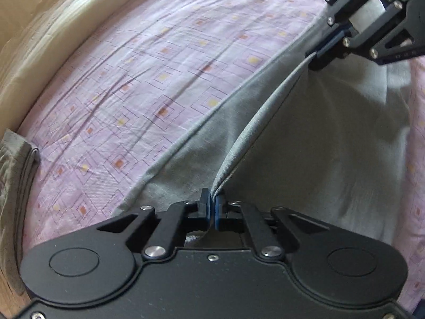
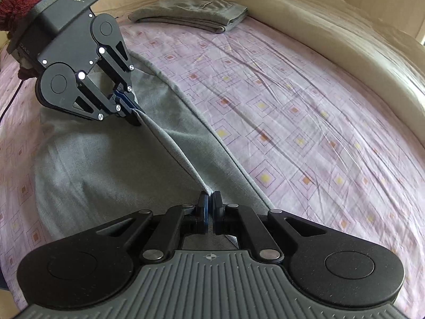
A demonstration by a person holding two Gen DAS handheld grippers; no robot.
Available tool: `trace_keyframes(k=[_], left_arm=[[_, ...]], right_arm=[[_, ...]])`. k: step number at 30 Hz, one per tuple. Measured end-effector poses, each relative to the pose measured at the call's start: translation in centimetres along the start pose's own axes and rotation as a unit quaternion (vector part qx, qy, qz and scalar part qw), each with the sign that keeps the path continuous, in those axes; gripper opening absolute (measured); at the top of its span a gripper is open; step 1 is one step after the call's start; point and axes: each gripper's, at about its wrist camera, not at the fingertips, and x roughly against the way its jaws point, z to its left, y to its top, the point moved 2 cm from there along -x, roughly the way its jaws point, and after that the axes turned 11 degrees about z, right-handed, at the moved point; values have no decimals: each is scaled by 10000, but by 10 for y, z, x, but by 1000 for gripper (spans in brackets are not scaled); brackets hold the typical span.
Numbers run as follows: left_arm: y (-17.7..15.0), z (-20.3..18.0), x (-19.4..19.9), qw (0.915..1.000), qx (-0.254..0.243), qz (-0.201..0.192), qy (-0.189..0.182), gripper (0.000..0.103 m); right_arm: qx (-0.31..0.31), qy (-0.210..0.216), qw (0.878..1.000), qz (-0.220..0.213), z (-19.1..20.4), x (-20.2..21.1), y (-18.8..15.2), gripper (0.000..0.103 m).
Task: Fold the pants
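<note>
- Left gripper: pressed together on the hem edge of the grey pants; cloth sits between its blue pads.
- Pants: spread on the bed, partly lifted. The pinched edge runs as a taut, straight ridge from the left gripper to the right gripper; this ridge is the visible long axis. Below it the cloth falls away on both sides onto the bed sheet.
- Right gripper: pinches the other end of the same edge, jaws closed on the cloth. In the right wrist view, the edge leaves its pads and runs diagonally up-left to the left gripper.
- Bed: covered by a lilac sheet printed with nested squares, creased. A cream padded border follows its far edge.
- Folded grey garment: lies flat on the bed near the far edge, well apart from the pants.
- A dark red knitted sleeve shows behind the left gripper.
</note>
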Motion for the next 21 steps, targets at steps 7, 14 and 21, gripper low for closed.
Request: trace_keyframes(k=[7,14,21], left_arm=[[24,27,-6,9989,456,98,65,10],[38,25,-44,9938,687,618,623,40],[32,37,-6,9726,1858,603,1258,54]], right_arm=[[-443,-166,9989,16,-24,-20,14,3],[-670,-314,9967,323,-32,-62,20,4],[-1742,-597,9825,-266,-45,-28,-1,22]])
